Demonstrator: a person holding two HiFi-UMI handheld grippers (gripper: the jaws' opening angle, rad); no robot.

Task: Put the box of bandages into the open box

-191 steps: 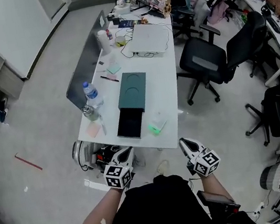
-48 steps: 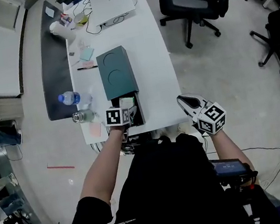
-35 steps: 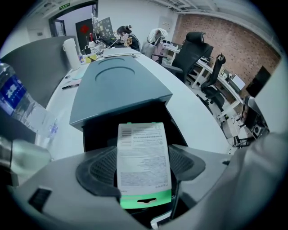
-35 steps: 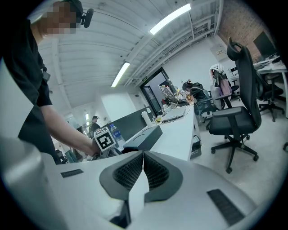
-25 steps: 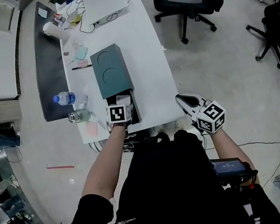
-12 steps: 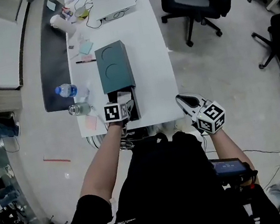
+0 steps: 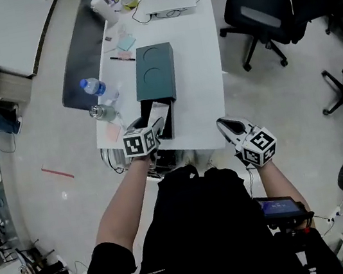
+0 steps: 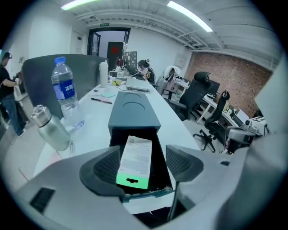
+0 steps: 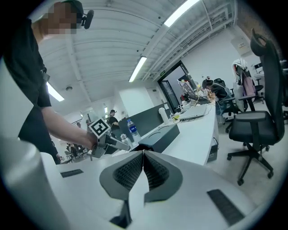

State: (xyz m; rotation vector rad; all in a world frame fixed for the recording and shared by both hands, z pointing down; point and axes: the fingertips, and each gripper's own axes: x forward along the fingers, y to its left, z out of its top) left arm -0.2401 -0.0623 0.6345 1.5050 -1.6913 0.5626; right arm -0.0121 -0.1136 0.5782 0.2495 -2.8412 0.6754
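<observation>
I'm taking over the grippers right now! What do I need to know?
Left gripper: open, gripping nothing; its fingers have just closed a little, with the box of bandages lying loose below them.
Right gripper: shut, empty, held off to the side.
Box of bandages: inside the dark tray of the open box.
Done: bandages are in.
Left: lift the left gripper clear; probably nothing more.

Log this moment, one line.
bandage box in open box | left hand-held gripper open, jaws just closing, gripping nothing | right hand-held gripper shut, empty
</observation>
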